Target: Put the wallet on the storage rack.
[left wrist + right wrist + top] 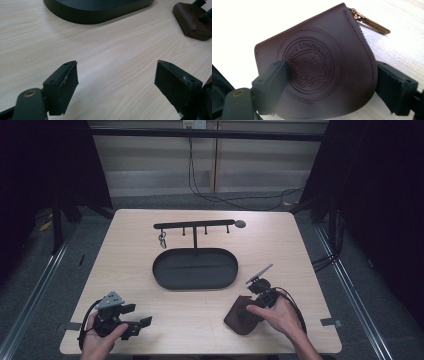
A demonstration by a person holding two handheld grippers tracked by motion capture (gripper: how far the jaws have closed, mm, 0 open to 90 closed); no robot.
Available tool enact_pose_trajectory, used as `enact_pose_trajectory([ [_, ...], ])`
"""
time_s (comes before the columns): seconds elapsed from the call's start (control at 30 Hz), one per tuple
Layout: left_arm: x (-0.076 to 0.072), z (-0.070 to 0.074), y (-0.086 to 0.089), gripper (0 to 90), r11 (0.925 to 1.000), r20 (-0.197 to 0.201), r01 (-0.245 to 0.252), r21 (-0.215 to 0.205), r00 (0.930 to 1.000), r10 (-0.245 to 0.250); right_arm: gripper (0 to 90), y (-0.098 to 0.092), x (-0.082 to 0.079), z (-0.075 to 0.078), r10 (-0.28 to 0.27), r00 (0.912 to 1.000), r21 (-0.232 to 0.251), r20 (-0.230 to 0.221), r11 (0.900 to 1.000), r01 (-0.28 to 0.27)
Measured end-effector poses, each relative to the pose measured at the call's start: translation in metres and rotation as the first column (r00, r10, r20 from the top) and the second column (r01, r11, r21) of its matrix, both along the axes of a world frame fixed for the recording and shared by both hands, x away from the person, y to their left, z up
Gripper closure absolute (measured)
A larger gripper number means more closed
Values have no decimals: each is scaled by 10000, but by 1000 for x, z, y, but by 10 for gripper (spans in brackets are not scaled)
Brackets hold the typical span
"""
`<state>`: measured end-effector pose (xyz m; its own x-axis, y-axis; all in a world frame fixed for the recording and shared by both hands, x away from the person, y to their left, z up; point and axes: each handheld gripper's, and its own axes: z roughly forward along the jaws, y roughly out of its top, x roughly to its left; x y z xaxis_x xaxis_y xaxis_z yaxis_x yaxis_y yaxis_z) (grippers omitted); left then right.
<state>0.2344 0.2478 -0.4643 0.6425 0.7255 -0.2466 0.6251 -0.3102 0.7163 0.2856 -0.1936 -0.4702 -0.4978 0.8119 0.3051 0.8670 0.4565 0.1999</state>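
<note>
Lying flat on the near right of the table (150, 250), the brown leather coin pouch (241, 318) sits between the spread jaws of the right gripper (250, 312), which straddles it without visibly pinching; one jaw seems to overlap its left part and the other stands just beside its curved right edge. The left gripper (131, 326) hovers at the near left, jaws released wide over bare wood, holding nothing.

The pouch looks light, soft and slightly padded, likely to flex or fold if squeezed hard, and its smooth leather may slip. A grip across the body, from the straight edge to the stitched curved edge, seems safest; the small zipper pull (374, 25) looks too thin to hold securely.

From the right gripper view come the embossed round emblem (308, 66), the stitching and the zipper pull, which the high view cannot resolve. From the high view come the dark oval tray (165, 277) with its hook rack (194, 224) at mid-table, well apart from the pouch.
</note>
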Motion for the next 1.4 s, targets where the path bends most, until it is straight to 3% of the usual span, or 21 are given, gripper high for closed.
enact_pose_trajectory([
  [0.17,1,0,-1,188,10000,3,29,19,10000,-29,193,-2,0,1,66,9999,64,123,10000,-67],
  [0.37,1,0,0,188,10000,17,56,-67,10000,-56,334,-9,1,6,-344,9993,237,126,9991,341],
  [0.5,2,0,0,188,10000,-12,36,-18,10000,-36,346,-10,1,7,-360,9992,264,186,9990,355],
  [0.63,1,0,0,188,10000,-7,85,-4,10000,-85,421,-11,2,11,-382,9990,190,233,9991,378],
  [0.83,2,-2,-2,187,9997,-150,236,36,9996,-235,439,-11,4,13,-341,9994,90,110,9994,340],
  [1.3,4,-3,-4,187,9993,-247,355,94,9991,-353,589,-14,5,28,-637,9970,207,439,9978,628],
  [1.4,3,-2,-3,187,9994,-226,354,51,9991,-353,594,-13,4,31,-612,9968,33,513,9981,611],
])
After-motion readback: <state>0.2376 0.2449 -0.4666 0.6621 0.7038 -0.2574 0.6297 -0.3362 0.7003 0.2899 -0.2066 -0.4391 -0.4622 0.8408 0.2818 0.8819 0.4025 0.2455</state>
